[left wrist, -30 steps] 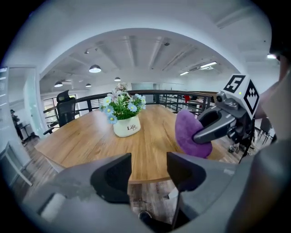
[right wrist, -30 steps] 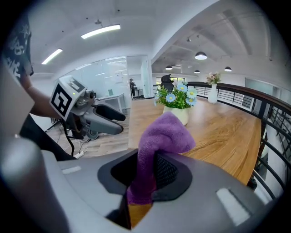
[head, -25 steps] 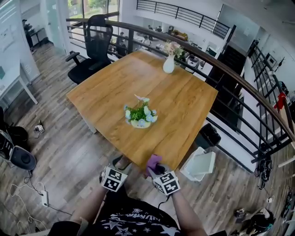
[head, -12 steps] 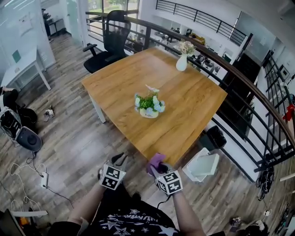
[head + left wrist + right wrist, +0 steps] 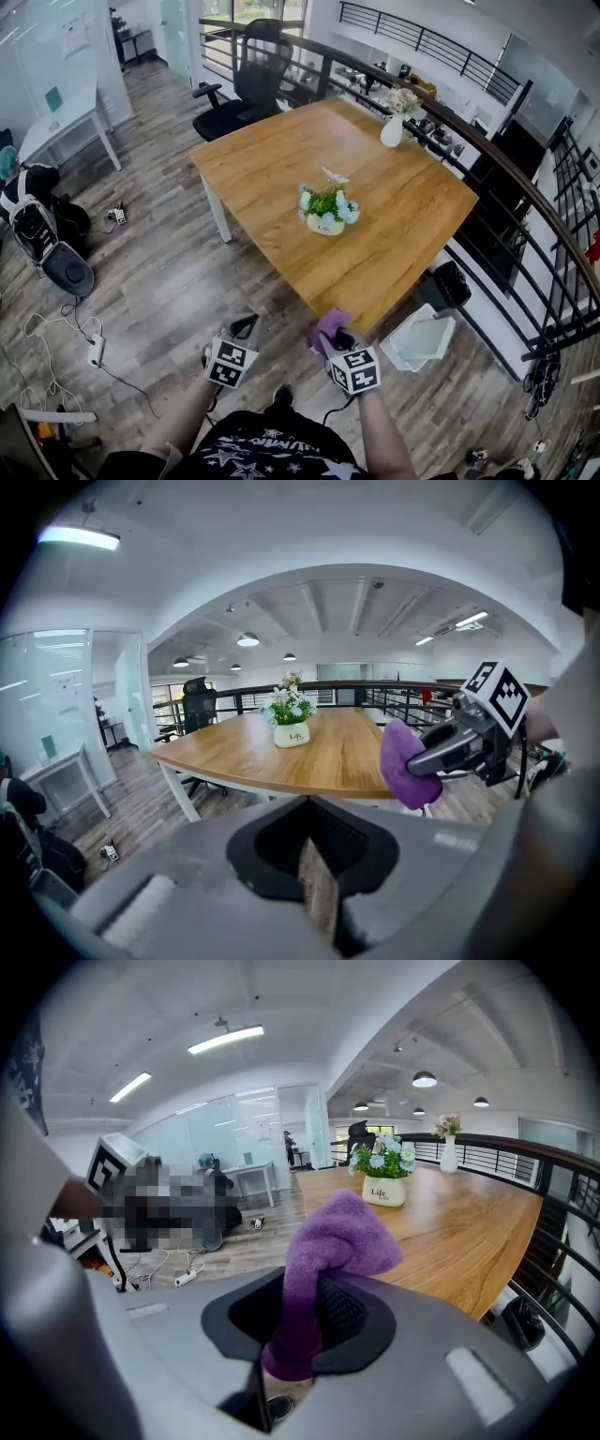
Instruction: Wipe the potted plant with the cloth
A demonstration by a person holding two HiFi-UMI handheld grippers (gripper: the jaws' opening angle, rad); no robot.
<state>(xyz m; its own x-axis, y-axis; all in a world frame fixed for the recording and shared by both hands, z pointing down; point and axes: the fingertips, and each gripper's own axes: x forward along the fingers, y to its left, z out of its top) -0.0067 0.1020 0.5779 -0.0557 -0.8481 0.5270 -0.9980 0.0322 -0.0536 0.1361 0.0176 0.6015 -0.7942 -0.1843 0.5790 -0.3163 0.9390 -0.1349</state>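
Observation:
The potted plant (image 5: 326, 208), green leaves with pale flowers in a white pot, stands upright near the middle of the wooden table (image 5: 272, 164). Both grippers hang over the floor off the table's near corner, well short of the plant. My right gripper (image 5: 336, 337) is shut on a purple cloth (image 5: 328, 324), which bunches up out of the jaws (image 5: 333, 1241); the plant (image 5: 384, 1177) shows beyond it. My left gripper (image 5: 246, 326) is shut with nothing in it. The left gripper view shows the plant (image 5: 291, 722) far ahead and the cloth (image 5: 405, 764) in the right gripper (image 5: 450, 747).
A white vase of flowers (image 5: 394, 127) stands at the table's far corner by a curved railing (image 5: 525, 202). A black office chair (image 5: 246, 82) sits behind the table. A white bin (image 5: 419, 339) is right of the near corner. Bags (image 5: 37, 234) and cables lie on the floor at left.
The table and plant have drawn farther away as both grippers came back off the table's near edge. The left jaws have closed. The cloth stays in the right gripper.

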